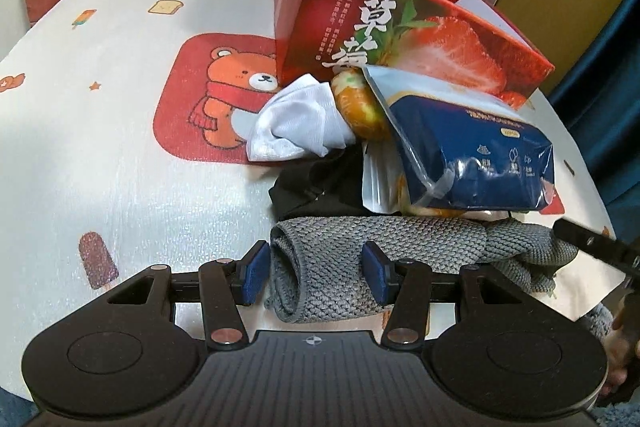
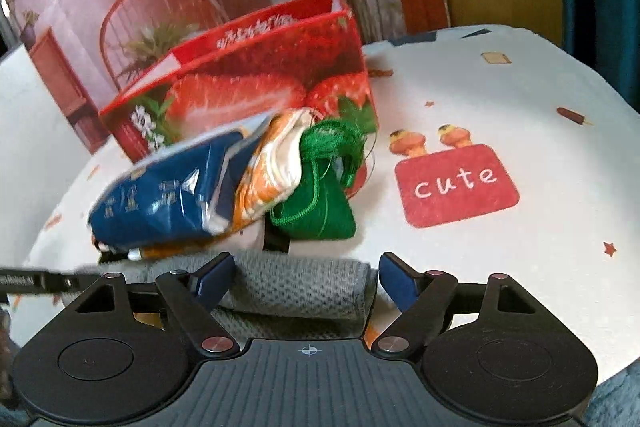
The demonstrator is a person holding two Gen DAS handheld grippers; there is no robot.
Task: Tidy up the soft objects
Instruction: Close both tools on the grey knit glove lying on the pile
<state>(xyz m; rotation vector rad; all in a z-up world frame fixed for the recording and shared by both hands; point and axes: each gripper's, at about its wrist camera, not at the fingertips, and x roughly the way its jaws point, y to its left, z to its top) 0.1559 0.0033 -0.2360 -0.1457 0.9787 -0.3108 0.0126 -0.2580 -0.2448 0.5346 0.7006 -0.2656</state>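
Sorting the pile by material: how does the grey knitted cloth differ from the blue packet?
The grey knitted cloth is matte and coarse-textured; the blue packet is glossy printed plastic. The cloth lies rolled, nearest both cameras; the packet sits tilted on the pile behind it. Both lie on the patterned tablecloth, before the strawberry box.

Table (image 1: 120,155), cartoon-print cover: strawberry box (image 1: 420,39), grey knit cloth (image 1: 360,247).
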